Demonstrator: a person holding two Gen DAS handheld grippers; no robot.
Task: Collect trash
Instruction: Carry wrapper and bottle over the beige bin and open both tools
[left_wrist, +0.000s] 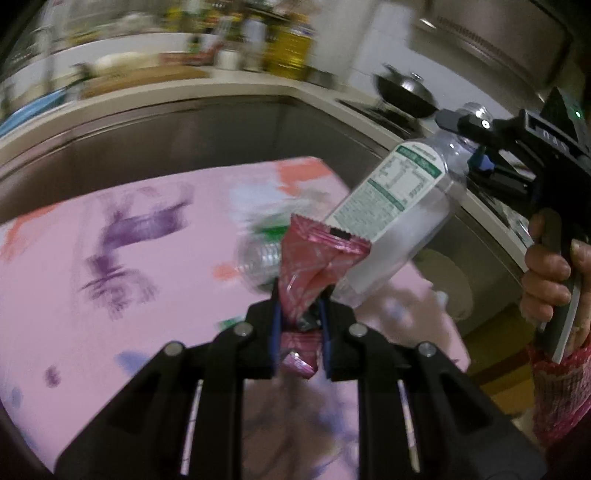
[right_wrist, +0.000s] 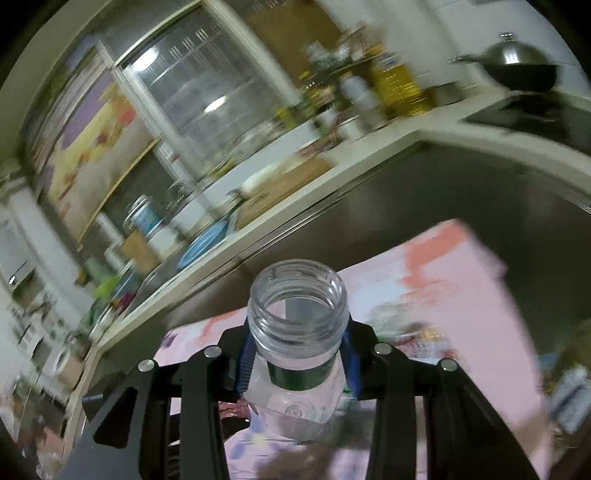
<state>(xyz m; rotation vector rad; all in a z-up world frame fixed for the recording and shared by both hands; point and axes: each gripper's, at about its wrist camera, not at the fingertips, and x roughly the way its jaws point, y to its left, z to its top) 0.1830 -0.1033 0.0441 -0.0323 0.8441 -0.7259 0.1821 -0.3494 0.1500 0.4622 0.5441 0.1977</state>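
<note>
Pink patterned tabletop (left_wrist: 110, 295) lies below both tools. Left hand-held gripper (left_wrist: 300, 325) pinches a crumpled red wrapper (left_wrist: 314, 266). Right hand-held gripper (right_wrist: 297, 360) clamps the neck of a clear, uncapped bottle (right_wrist: 297, 314), raised at right. Another blurred bottle (left_wrist: 258, 258), perhaps plastic, lies farther off.

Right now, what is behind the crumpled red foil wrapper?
Behind the crumpled red foil wrapper lies a crushed clear plastic bottle on the pink patterned tablecloth; the wrapper covers its right end.
</note>
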